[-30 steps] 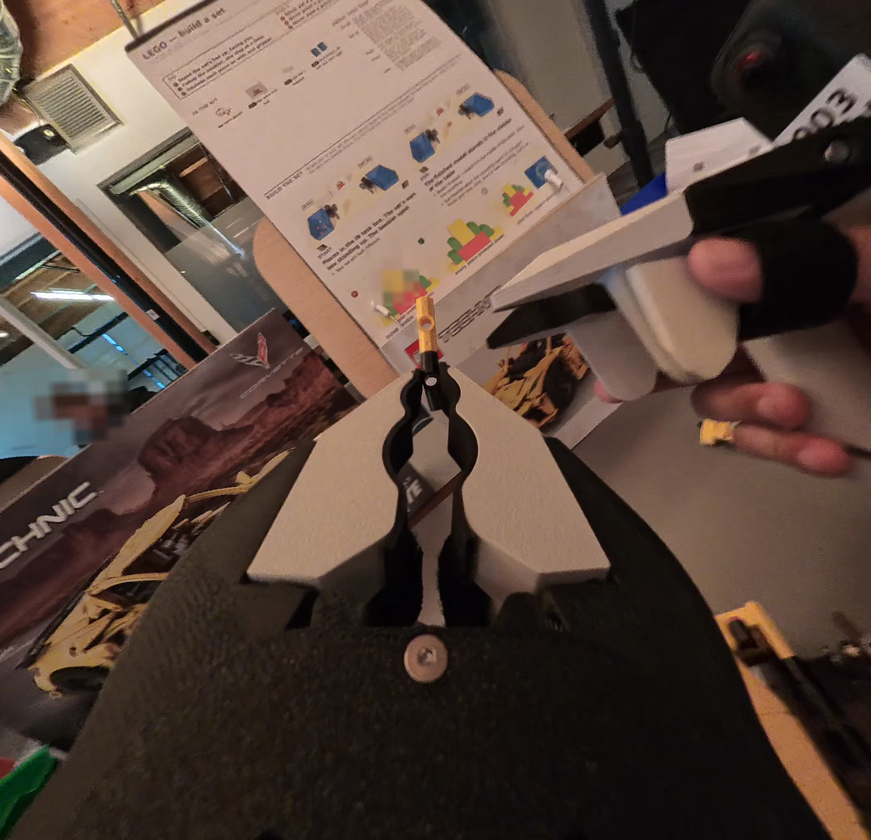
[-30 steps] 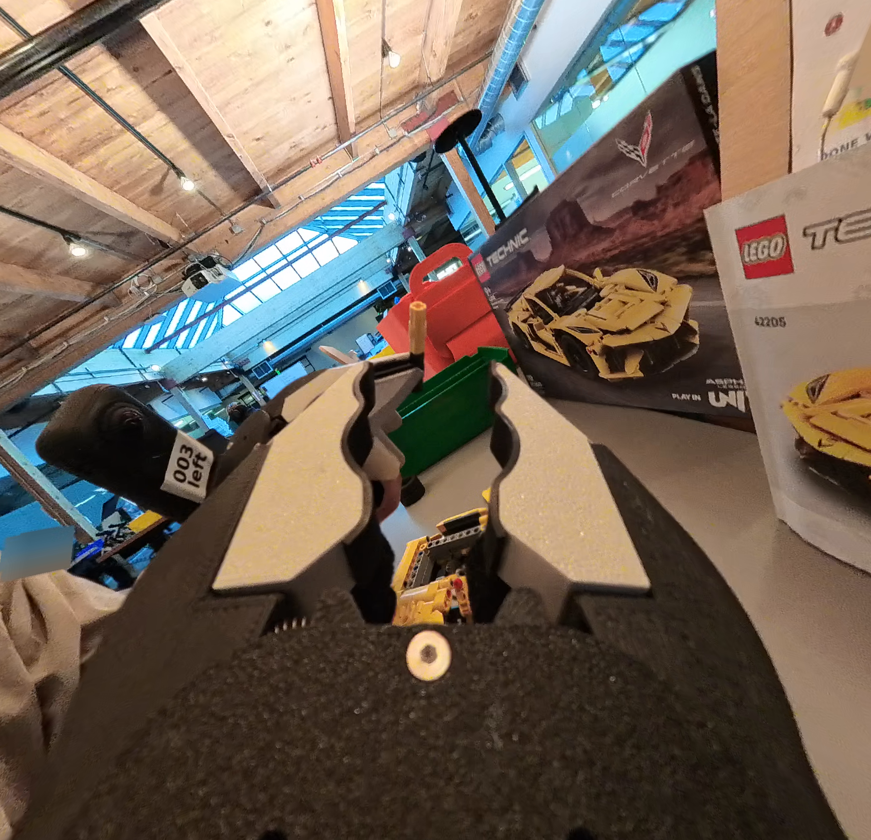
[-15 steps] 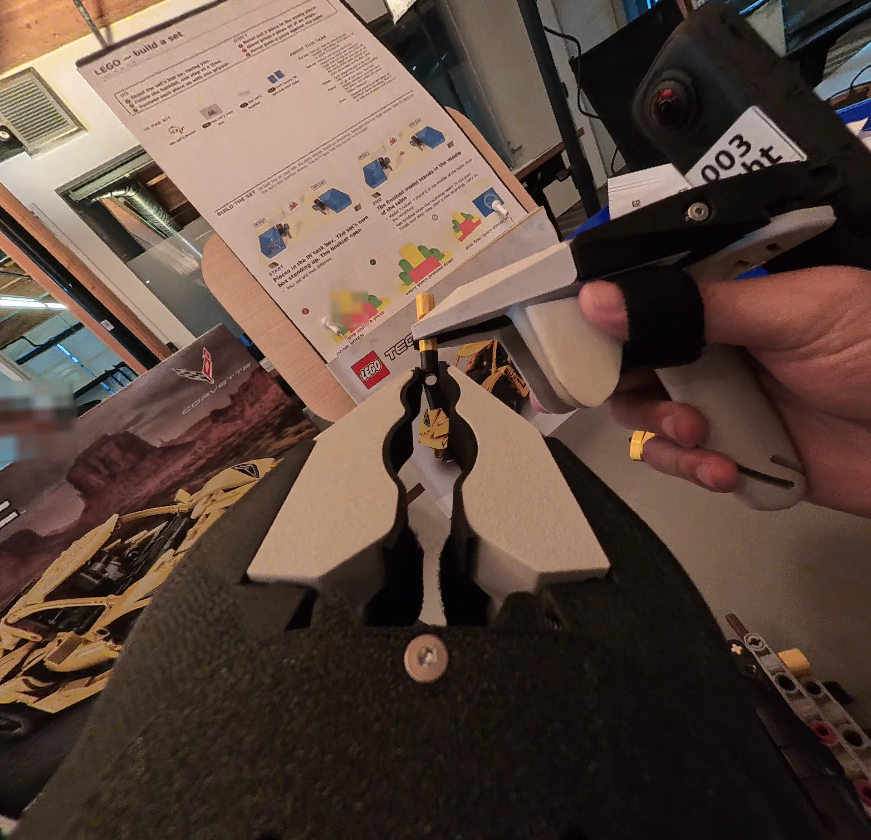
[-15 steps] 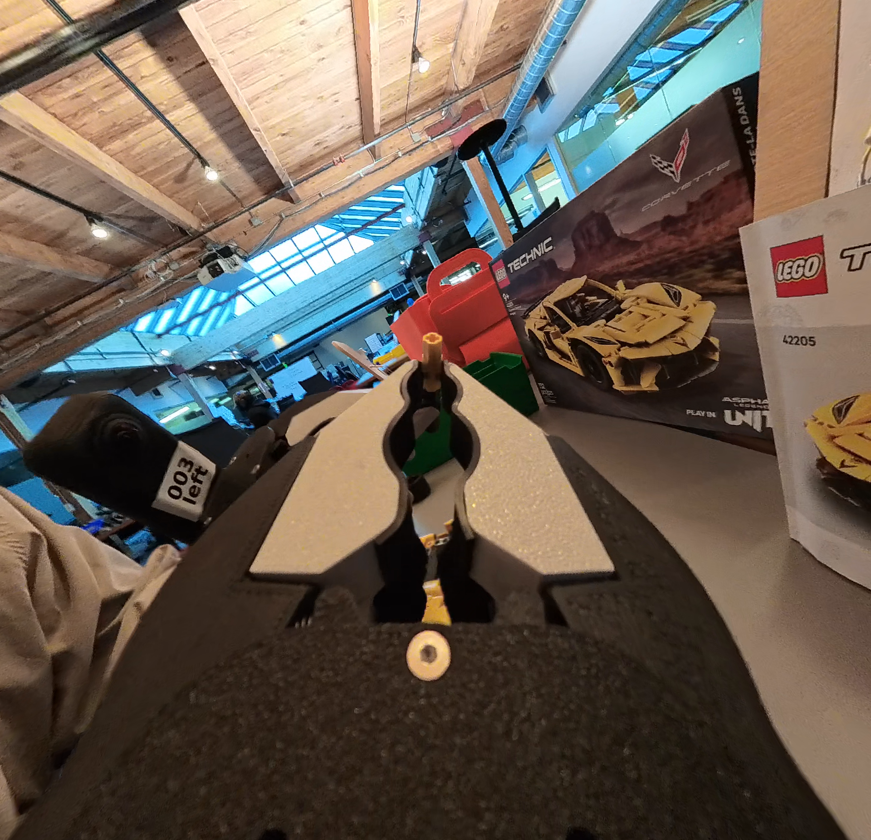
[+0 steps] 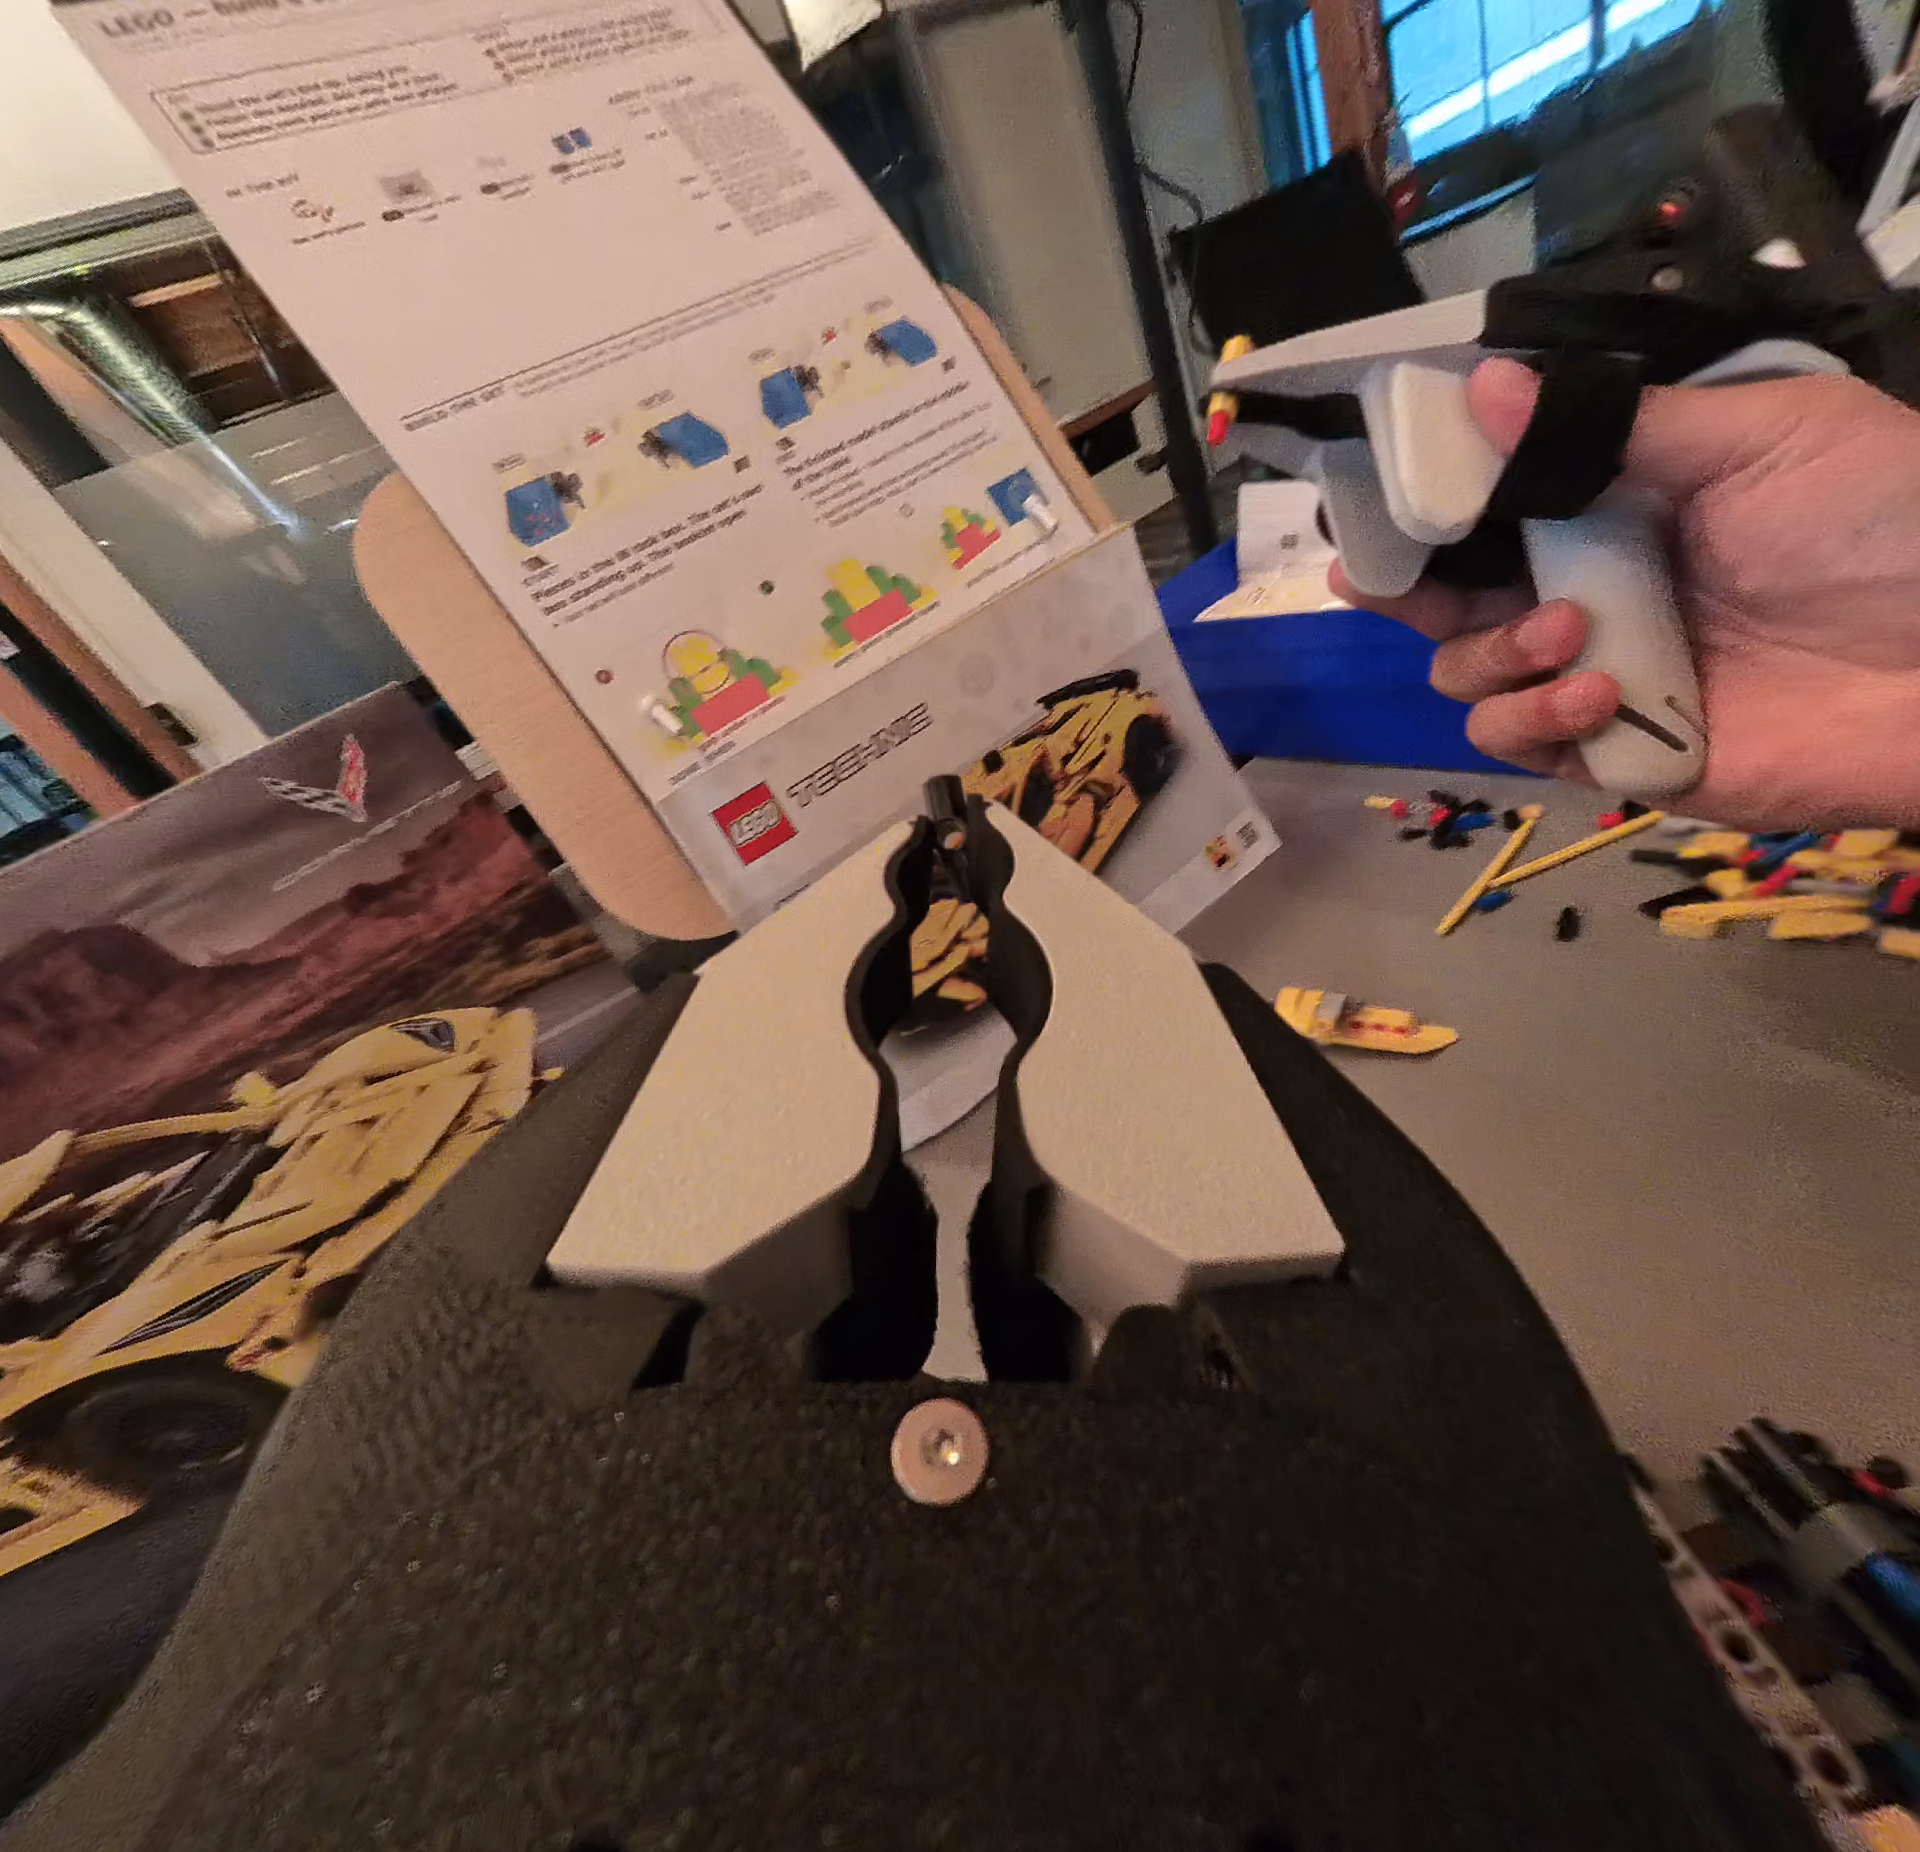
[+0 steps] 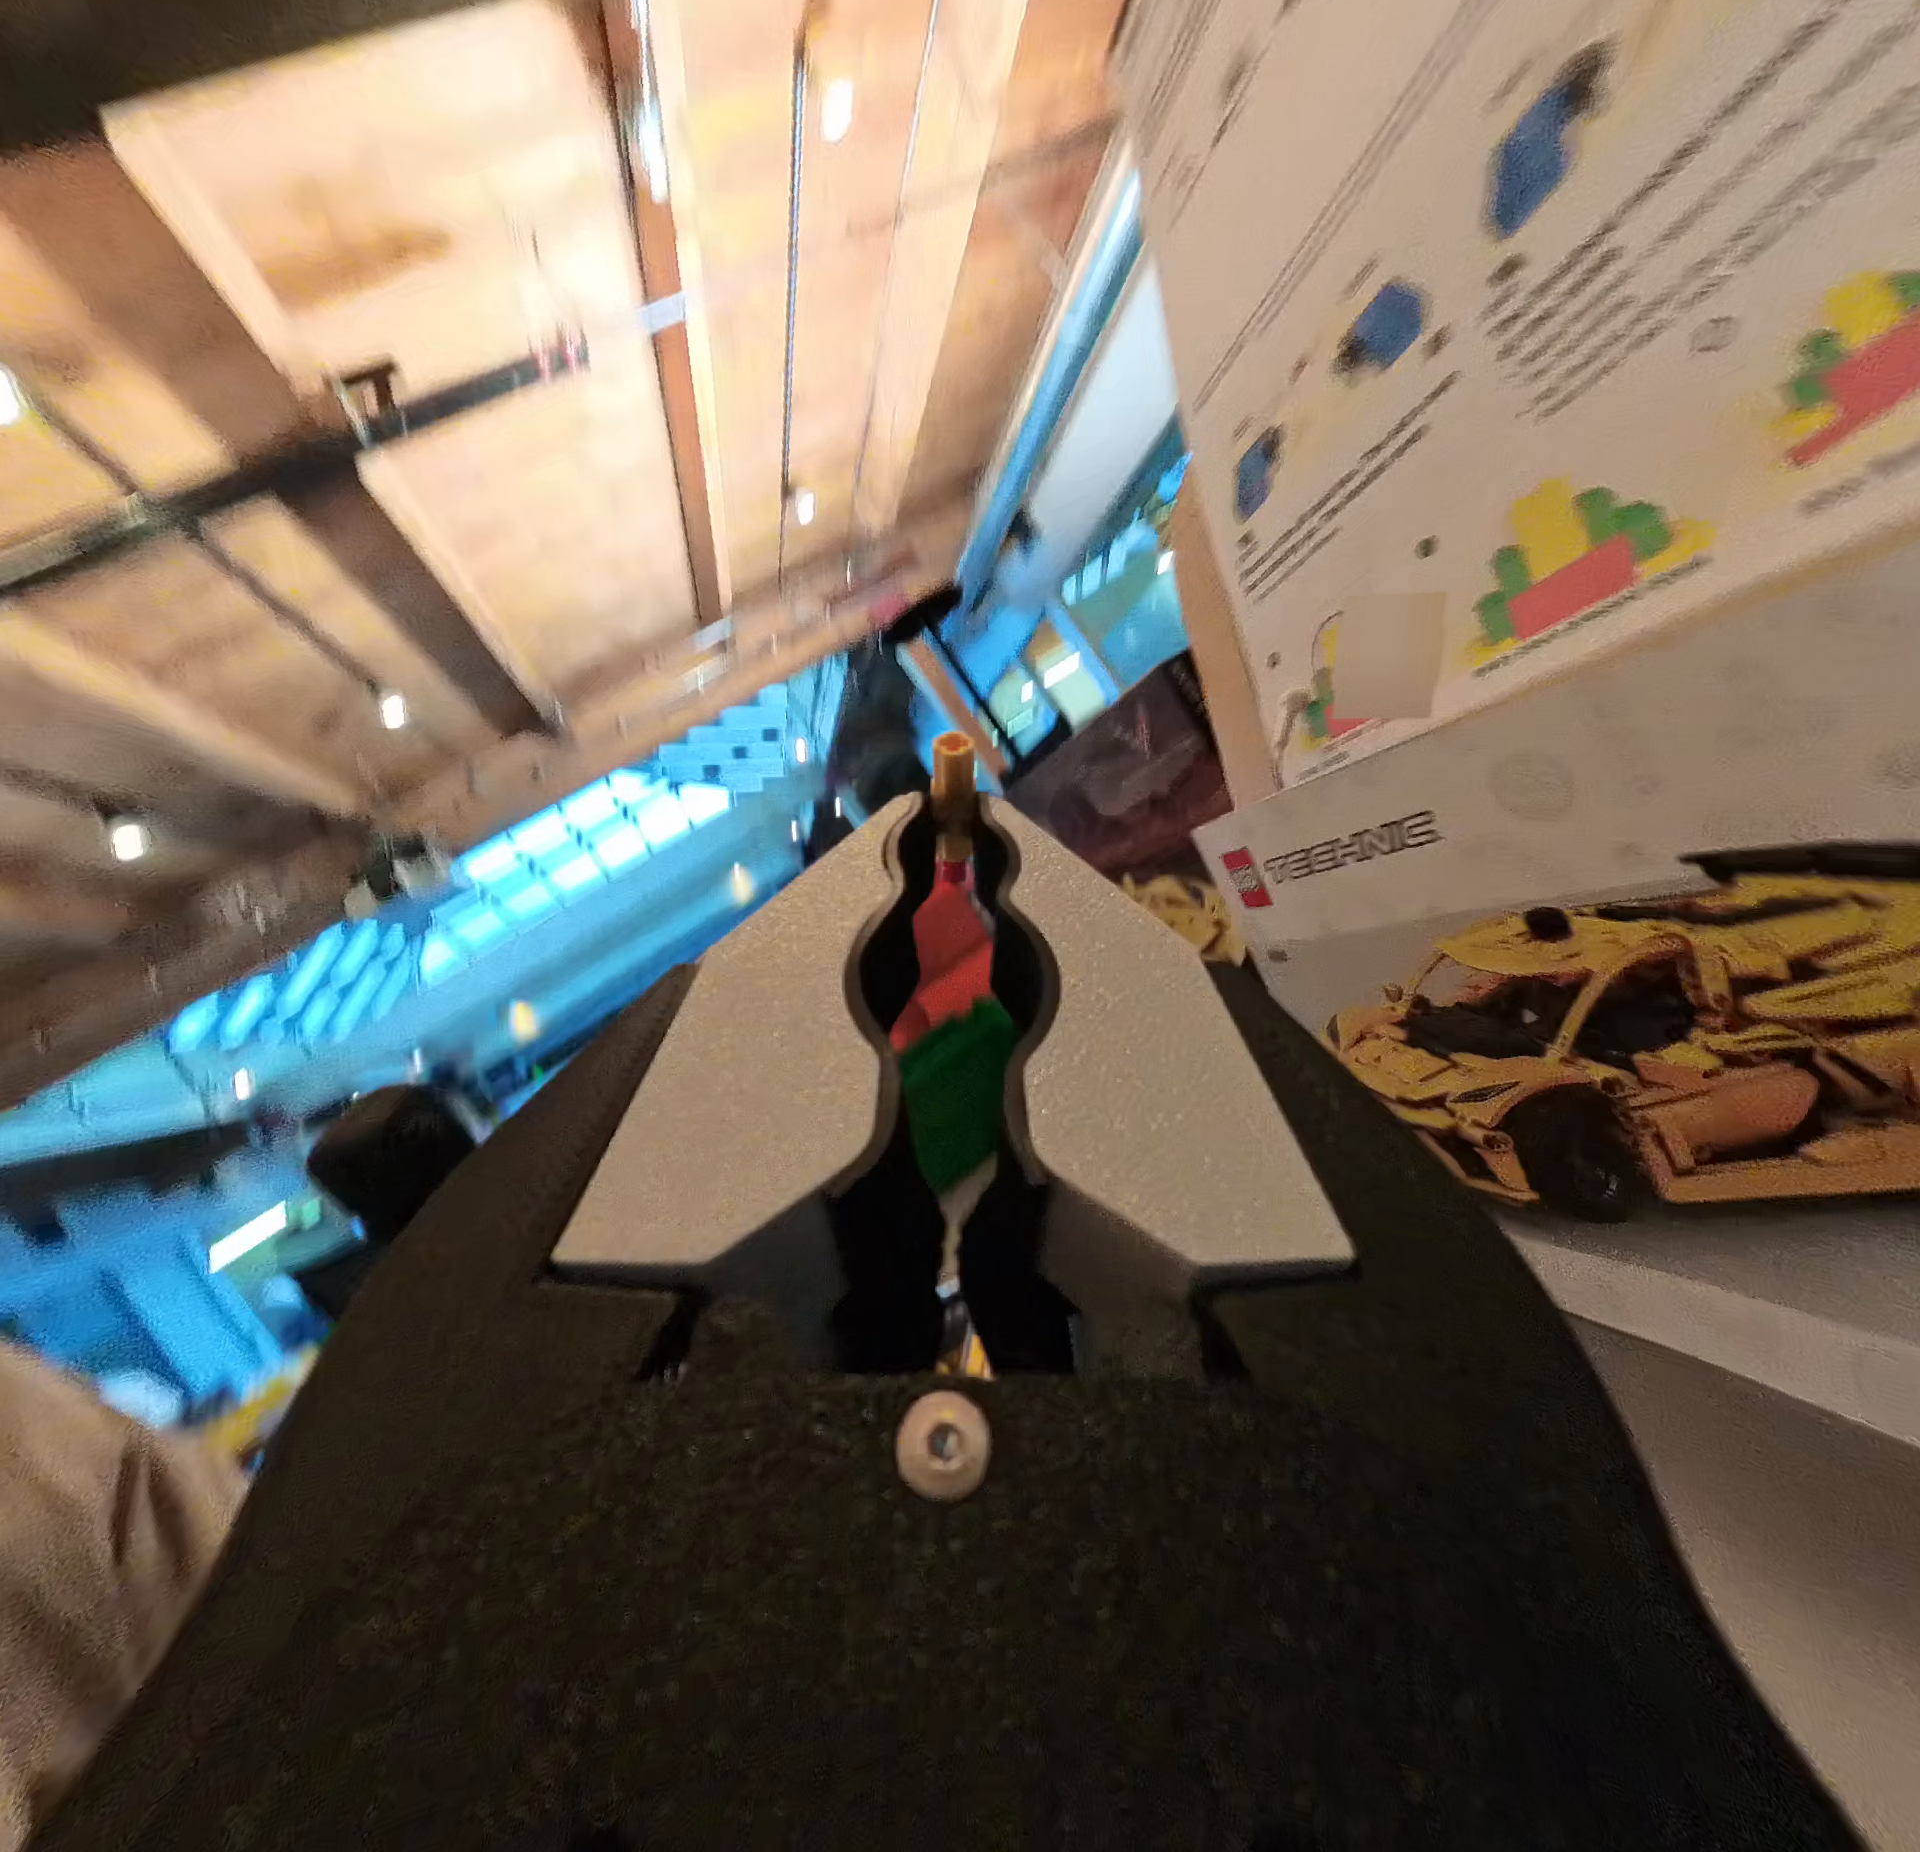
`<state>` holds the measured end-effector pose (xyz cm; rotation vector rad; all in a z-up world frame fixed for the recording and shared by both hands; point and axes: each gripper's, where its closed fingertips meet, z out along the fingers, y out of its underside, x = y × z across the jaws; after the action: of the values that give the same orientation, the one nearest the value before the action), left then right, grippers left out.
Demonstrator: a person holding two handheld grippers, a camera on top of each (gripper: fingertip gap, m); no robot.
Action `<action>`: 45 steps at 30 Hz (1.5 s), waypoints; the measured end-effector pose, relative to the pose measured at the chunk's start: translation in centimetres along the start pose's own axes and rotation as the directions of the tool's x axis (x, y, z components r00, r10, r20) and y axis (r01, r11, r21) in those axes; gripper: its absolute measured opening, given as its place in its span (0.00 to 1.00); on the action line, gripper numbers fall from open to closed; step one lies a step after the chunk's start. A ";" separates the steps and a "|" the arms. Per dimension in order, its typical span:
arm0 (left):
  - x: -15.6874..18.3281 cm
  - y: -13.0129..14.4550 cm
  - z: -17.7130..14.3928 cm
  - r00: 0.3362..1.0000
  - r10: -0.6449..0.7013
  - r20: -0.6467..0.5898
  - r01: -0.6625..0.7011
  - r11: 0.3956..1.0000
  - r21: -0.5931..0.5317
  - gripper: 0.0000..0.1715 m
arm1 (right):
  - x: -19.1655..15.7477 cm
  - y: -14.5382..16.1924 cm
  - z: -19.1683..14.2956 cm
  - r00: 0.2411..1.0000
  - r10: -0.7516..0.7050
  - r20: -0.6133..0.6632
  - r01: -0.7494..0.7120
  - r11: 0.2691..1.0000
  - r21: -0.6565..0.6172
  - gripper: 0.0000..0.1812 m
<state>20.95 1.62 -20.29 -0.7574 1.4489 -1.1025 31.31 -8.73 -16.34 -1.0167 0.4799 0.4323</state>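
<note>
My left gripper (image 5: pixel 945 838) is shut on a small black piece (image 5: pixel 943 800) that sticks up from its tips. My right gripper (image 5: pixel 1222 389) shows in the left wrist view at the upper right, held by a hand (image 5: pixel 1787 597), well apart from the left one. It is shut on a short yellow pin with a red end (image 5: pixel 1232 353). In the right wrist view the right gripper (image 6: pixel 951 815) pinches that yellow pin (image 6: pixel 951 768), which pokes out beyond the tips. This view is blurred.
An instruction sheet (image 5: pixel 582 296) leans behind a white booklet (image 5: pixel 987 722) and a dark box showing a yellow car (image 5: pixel 260 1023). A blue bin (image 5: pixel 1309 680) stands at the back right. Loose yellow, black and red pieces (image 5: pixel 1766 888) lie on the grey table (image 5: pixel 1610 1179). A part-built model (image 5: pixel 1818 1594) lies at the lower right. The gap from one gripper's tips to the other's is roughly 15 cm.
The right gripper shut on the yellow pin that stood on the black piece in the left gripper, then pulled away up and to the right with it. The black piece stays in the left gripper.
</note>
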 end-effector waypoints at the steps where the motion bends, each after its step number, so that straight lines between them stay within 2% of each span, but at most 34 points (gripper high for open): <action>1: 1.0 0.1 0.2 0.999 -0.017 -0.043 0.017 1.000 -0.004 0.03 | -1.0 0.0 0.3 0.999 -0.025 0.029 0.027 0.998 -0.050 0.03; 3: 5.6 1.2 0.9 0.962 -0.073 -0.262 0.051 0.995 -0.090 0.03 | -2.2 0.7 0.6 0.995 -0.086 0.053 0.094 0.981 -0.167 0.03; 5: 10.2 2.6 0.9 0.906 -0.068 -0.418 -0.008 0.984 -0.176 0.03 | -2.5 1.7 -0.3 0.985 -0.165 0.059 0.175 0.936 -0.306 0.03; 6: 12.1 3.5 1.1 0.890 -0.043 -0.455 -0.070 0.971 -0.229 0.03 | -2.9 1.5 -0.9 0.984 -0.160 0.077 0.176 0.933 -0.313 0.03; 8: 16.6 6.1 1.1 0.815 -0.068 -0.575 -0.201 0.898 -0.391 0.04 | -3.1 0.3 -1.9 0.992 -0.082 0.092 0.106 0.951 -0.290 0.03; 10: 19.6 7.6 1.9 0.799 -0.116 -0.590 -0.241 0.838 -0.490 0.03 | -2.1 -0.8 -2.9 0.994 -0.086 0.066 0.100 0.964 -0.245 0.03; 12: 22.9 8.9 1.9 0.750 -0.227 -0.622 -0.260 0.762 -0.593 0.03 | -0.6 -1.7 -4.0 0.995 -0.103 0.016 0.104 0.969 -0.224 0.03; 14: 24.7 9.6 2.6 0.747 -0.275 -0.606 -0.243 0.735 -0.633 0.03 | 0.7 -2.7 -5.2 0.993 -0.108 -0.040 0.099 0.976 -0.196 0.03; 17: 25.1 11.2 3.0 0.759 -0.292 -0.582 -0.238 0.707 -0.665 0.04 | 0.9 -3.7 -5.9 0.997 -0.070 -0.037 0.064 0.987 -0.146 0.03; 20: 25.0 10.9 3.6 0.768 -0.302 -0.565 -0.201 0.724 -0.660 0.09 | 1.4 -3.2 -5.8 0.994 -0.096 -0.056 0.085 0.982 -0.171 0.03; 23: 23.2 8.3 4.5 0.785 -0.297 -0.544 -0.121 0.787 -0.605 0.16 | 1.4 -2.4 -5.2 0.996 -0.080 -0.048 0.070 0.979 -0.190 0.03; 26: 17.6 4.1 5.6 0.841 -0.272 -0.467 0.014 0.875 -0.483 0.17 | 0.5 -0.9 -3.5 1.000 -0.026 -0.010 0.023 0.979 -0.202 0.03; 29: 9.5 -0.3 6.1 0.922 -0.228 -0.314 0.142 0.952 -0.272 0.17 | -2.2 1.5 -0.5 0.996 -0.001 0.091 0.021 0.975 -0.223 0.03; 33: 3.0 -2.5 5.1 0.994 -0.029 -0.102 0.011 0.985 -0.170 0.18 | -4.1 4.2 2.7 0.990 0.069 0.120 -0.044 0.979 -0.198 0.03; 36: 1.6 -2.3 4.9 0.984 0.180 -0.006 -0.177 0.964 -0.200 0.17 | -4.5 6.1 4.1 0.995 0.021 0.099 -0.003 0.983 -0.182 0.03; 37: 1.8 -2.0 4.9 0.979 0.203 -0.008 -0.200 0.957 -0.210 0.17 | -4.6 6.5 4.4 0.995 0.005 0.098 0.013 0.983 -0.185 0.03; 41: 2.4 -1.9 5.0 0.995 0.094 -0.033 -0.099 0.976 -0.194 0.09 | -4.1 7.7 4.6 0.994 -0.094 0.062 0.105 0.966 -0.235 0.03; 45: 1.9 -1.9 5.0 0.992 0.126 -0.007 -0.125 0.973 -0.196 0.06 | -4.3 8.2 4.8 0.989 -0.129 0.067 0.142 0.956 -0.256 0.03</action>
<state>25.25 -1.90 -19.06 -0.7938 1.5942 -0.8691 24.10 -1.24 -17.52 -1.2823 0.3106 0.4030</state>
